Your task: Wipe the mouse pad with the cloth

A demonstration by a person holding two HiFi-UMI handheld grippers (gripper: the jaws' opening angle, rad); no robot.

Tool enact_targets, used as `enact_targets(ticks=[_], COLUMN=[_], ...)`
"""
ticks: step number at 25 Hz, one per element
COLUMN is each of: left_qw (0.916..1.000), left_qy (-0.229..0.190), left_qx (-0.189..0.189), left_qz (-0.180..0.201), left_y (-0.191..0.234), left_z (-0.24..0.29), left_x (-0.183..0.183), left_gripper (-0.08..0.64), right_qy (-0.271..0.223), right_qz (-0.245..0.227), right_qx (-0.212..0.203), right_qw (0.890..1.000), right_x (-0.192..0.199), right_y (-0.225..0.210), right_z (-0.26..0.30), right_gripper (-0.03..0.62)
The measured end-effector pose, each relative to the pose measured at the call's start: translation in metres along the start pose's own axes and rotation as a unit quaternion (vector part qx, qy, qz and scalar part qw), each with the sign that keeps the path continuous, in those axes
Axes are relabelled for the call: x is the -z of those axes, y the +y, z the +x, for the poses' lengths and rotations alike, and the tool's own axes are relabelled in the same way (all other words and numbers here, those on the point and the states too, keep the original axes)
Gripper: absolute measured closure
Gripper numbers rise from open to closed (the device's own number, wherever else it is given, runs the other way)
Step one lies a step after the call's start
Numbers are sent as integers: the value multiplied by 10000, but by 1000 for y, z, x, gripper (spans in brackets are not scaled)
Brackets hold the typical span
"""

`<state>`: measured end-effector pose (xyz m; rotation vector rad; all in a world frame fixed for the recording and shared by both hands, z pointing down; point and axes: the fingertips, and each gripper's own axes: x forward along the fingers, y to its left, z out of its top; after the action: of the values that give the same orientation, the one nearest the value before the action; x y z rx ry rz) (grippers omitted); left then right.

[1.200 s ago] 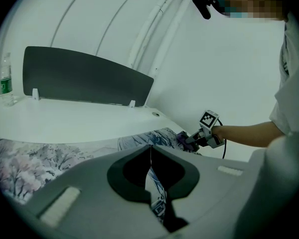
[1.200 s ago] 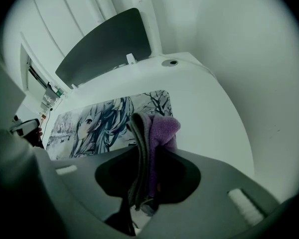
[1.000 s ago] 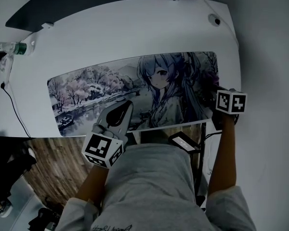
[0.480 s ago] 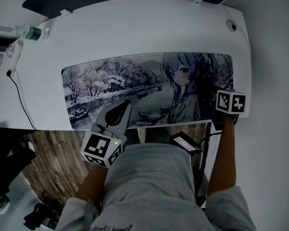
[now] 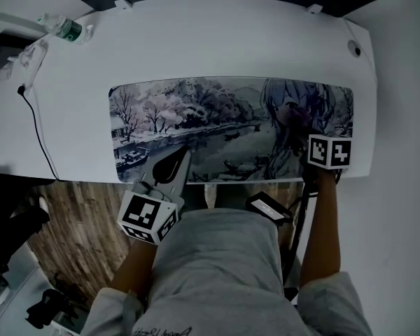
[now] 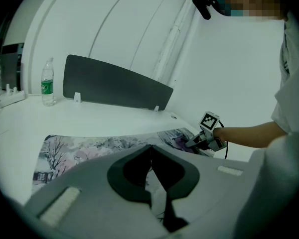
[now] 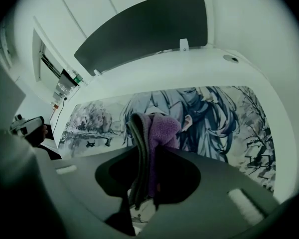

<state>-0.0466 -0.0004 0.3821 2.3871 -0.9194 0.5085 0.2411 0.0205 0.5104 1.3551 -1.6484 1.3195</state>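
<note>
Cloth [image 7: 162, 131], purple and bunched, sits clamped in my right hand-held gripper [image 7: 148, 151] at the right end of the mouse pad [image 5: 196, 117], over its printed figure. The pad lies flat on the white counter [image 5: 196, 40]. My left hand-held gripper [image 6: 150, 156] hovers at the counter's near edge, jaws together and empty.

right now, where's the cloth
The cloth is clamped in the right gripper, at the centre of its view, over the right end of the mouse pad.
</note>
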Motion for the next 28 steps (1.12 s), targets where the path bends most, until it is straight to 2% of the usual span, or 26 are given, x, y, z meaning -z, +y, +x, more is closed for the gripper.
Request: enact_targets(ticks=[10,28], left_qw=[9996,9975], left_qy=[-100,-258], left_qx=[-222,-576], left_qz=[-108,-311], left_y=[40,119], left_z=[-41,-120], left_x=[12,40], left_gripper=[546,546], right_qy=[73,103], right_qz=[-286,-709], right_qx=[-229,-371], right_qw=[9993,9967], right_x=[-4,-9], right_y=[66,177], right_z=[25,61], right_gripper=[499,499])
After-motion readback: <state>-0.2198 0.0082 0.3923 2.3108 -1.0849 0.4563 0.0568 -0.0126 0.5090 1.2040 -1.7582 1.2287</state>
